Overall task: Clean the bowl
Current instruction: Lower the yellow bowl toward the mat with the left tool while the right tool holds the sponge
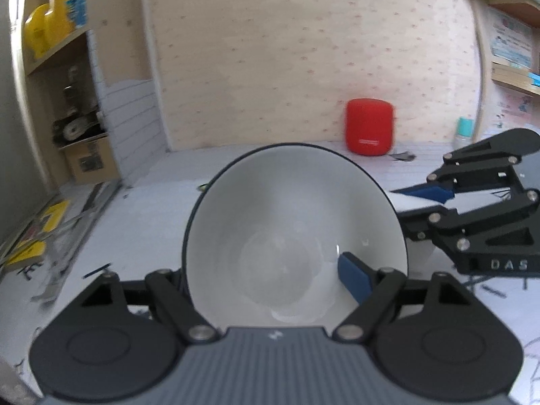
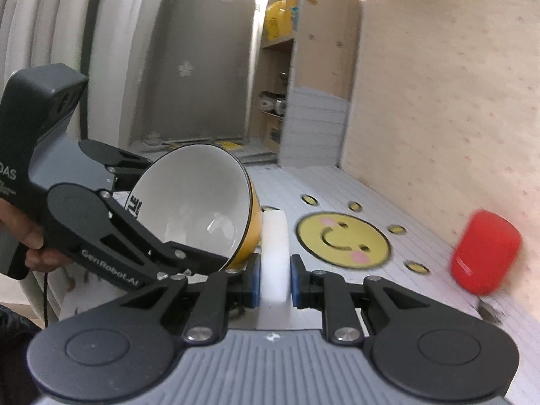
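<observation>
Both grippers gripping, held close together, angled downward.
Left gripper [image 2: 189,236]: jaws part-open, clamped across bowl [image 2: 199,199] rim, one pad inside; bare hand [image 2: 23,233] on its handle. Right gripper [image 2: 275,281]: jaws nearly closed, blue pads pinching white sponge block [image 2: 274,256], alongside left.

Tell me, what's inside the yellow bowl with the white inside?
The yellow bowl looks empty: only its shiny white inside shows, plus one blue pad of the left gripper hooked over the rim. The lowest part near the gripper body is hidden.
</observation>
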The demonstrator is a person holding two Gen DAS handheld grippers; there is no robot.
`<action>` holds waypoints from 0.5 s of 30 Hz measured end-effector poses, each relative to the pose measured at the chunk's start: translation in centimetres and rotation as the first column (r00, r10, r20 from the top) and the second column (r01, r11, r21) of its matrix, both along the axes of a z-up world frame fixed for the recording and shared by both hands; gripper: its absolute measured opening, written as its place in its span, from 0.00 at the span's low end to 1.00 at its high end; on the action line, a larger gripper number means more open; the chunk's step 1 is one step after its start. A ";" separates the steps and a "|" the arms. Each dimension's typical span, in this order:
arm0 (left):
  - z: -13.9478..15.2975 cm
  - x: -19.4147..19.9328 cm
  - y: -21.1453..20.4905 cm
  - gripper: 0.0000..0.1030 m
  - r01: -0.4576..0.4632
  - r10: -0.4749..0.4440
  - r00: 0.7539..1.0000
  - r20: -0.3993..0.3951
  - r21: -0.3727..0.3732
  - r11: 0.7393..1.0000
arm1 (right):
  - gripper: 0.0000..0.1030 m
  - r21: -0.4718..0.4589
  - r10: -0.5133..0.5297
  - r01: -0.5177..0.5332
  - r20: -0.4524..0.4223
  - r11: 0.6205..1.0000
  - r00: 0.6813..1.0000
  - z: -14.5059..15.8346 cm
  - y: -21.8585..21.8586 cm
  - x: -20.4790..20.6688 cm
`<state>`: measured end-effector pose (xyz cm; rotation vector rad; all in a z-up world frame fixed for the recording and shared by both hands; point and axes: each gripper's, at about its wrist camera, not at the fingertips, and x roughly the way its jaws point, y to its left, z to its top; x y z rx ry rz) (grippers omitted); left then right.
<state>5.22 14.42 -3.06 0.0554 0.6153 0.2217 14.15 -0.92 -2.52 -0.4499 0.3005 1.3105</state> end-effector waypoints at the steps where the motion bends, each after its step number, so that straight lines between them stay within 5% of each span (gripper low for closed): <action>1: 0.0 0.4 -0.4 0.79 0.010 -0.010 1.000 -0.001 0.001 1.000 | 0.17 -0.004 -0.014 0.014 0.002 1.000 1.000 0.1 -0.6 0.0; 15: 0.2 5.7 -5.8 0.79 0.177 -0.177 0.984 -0.030 -0.008 0.984 | 0.17 -0.065 -0.245 0.247 0.039 0.967 0.969 0.9 -6.4 0.3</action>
